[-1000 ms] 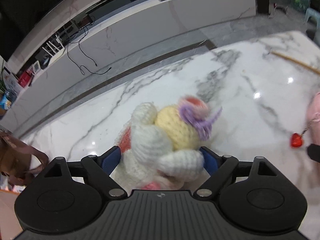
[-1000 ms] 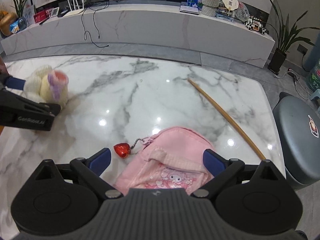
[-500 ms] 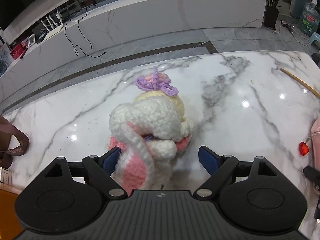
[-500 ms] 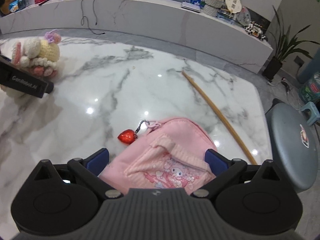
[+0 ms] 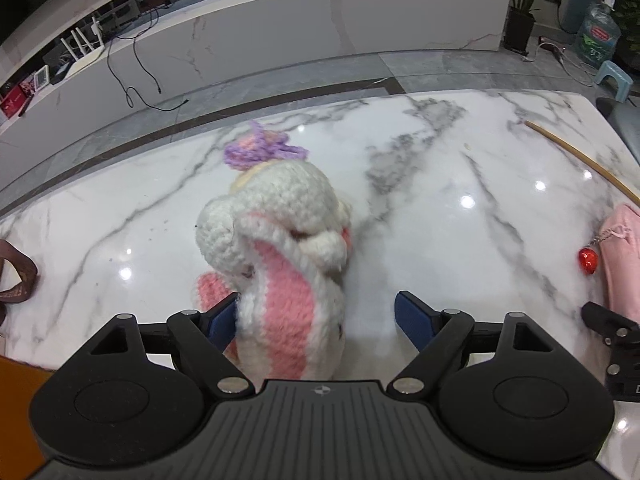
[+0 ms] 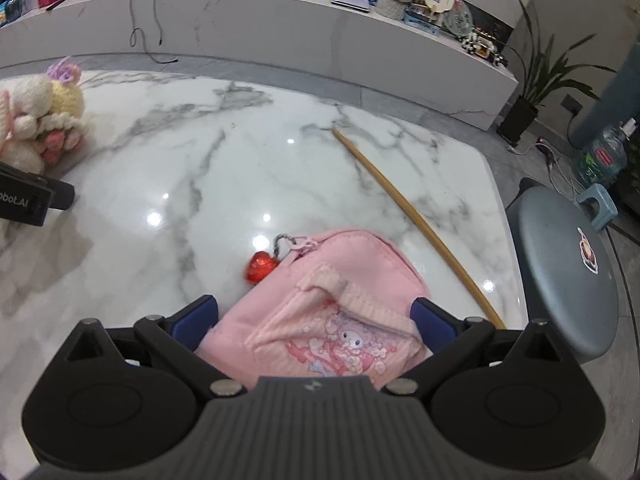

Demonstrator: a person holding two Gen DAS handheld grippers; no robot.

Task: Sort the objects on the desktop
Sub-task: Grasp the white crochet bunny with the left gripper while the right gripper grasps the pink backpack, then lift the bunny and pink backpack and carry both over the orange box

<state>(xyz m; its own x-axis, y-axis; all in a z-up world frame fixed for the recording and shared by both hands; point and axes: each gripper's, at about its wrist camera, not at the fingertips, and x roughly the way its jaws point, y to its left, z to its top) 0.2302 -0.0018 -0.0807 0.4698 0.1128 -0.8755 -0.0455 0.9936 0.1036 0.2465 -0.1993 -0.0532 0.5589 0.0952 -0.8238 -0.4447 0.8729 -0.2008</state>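
Note:
A crocheted plush toy [image 5: 280, 248], white, pink and yellow with a purple bow, stands on the white marble table [image 5: 460, 216]. My left gripper [image 5: 316, 320] is open around its base; the left finger touches it, the right finger stands apart. The toy also shows far left in the right wrist view [image 6: 36, 116]. A pink pouch [image 6: 332, 320] with a red heart charm [image 6: 260, 267] lies between the fingers of my right gripper [image 6: 314, 318]. Those jaws stand wide at the pouch's sides; I cannot tell whether they press it.
A long wooden stick [image 6: 412, 220] lies on the table's right part. A grey round stool [image 6: 568, 272] stands past the right edge. A brown strap [image 5: 16, 276] lies at the left edge. A white marble bench [image 5: 280, 28] with cables runs behind.
The left gripper has let go of the plush toy and opened; the toy has turned upright on the table. The right gripper has moved closer over the pink pouch.

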